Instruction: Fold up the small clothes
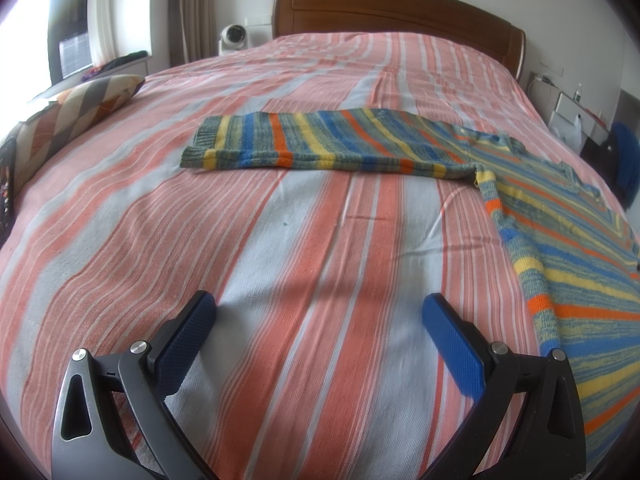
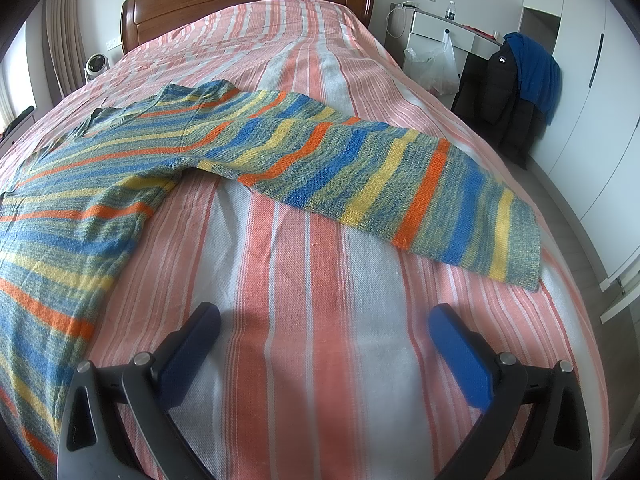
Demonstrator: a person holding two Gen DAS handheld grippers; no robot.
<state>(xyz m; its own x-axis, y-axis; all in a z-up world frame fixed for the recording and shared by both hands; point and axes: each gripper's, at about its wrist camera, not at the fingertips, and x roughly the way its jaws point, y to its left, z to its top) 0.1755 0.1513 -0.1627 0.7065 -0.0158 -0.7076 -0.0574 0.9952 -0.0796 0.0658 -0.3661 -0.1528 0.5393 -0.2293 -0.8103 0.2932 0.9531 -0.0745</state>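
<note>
A striped knit sweater (image 1: 552,216) in blue, yellow, orange and grey-green lies flat on the bed. In the left wrist view its left sleeve (image 1: 304,144) stretches out across the bed, ahead of my left gripper (image 1: 320,308). That gripper is open and empty, over bare bedspread, with the sweater body at its right. In the right wrist view the sweater body (image 2: 80,200) lies to the left and the right sleeve (image 2: 400,188) stretches out to the right. My right gripper (image 2: 324,316) is open and empty, over bedspread below the sleeve.
The bed has a pink, orange and grey striped spread (image 1: 280,260) and a wooden headboard (image 1: 392,8). A patterned cushion (image 1: 68,116) lies at the left edge. A nightstand (image 2: 444,36) with a plastic bag and a chair with dark jackets (image 2: 516,80) stand at the right.
</note>
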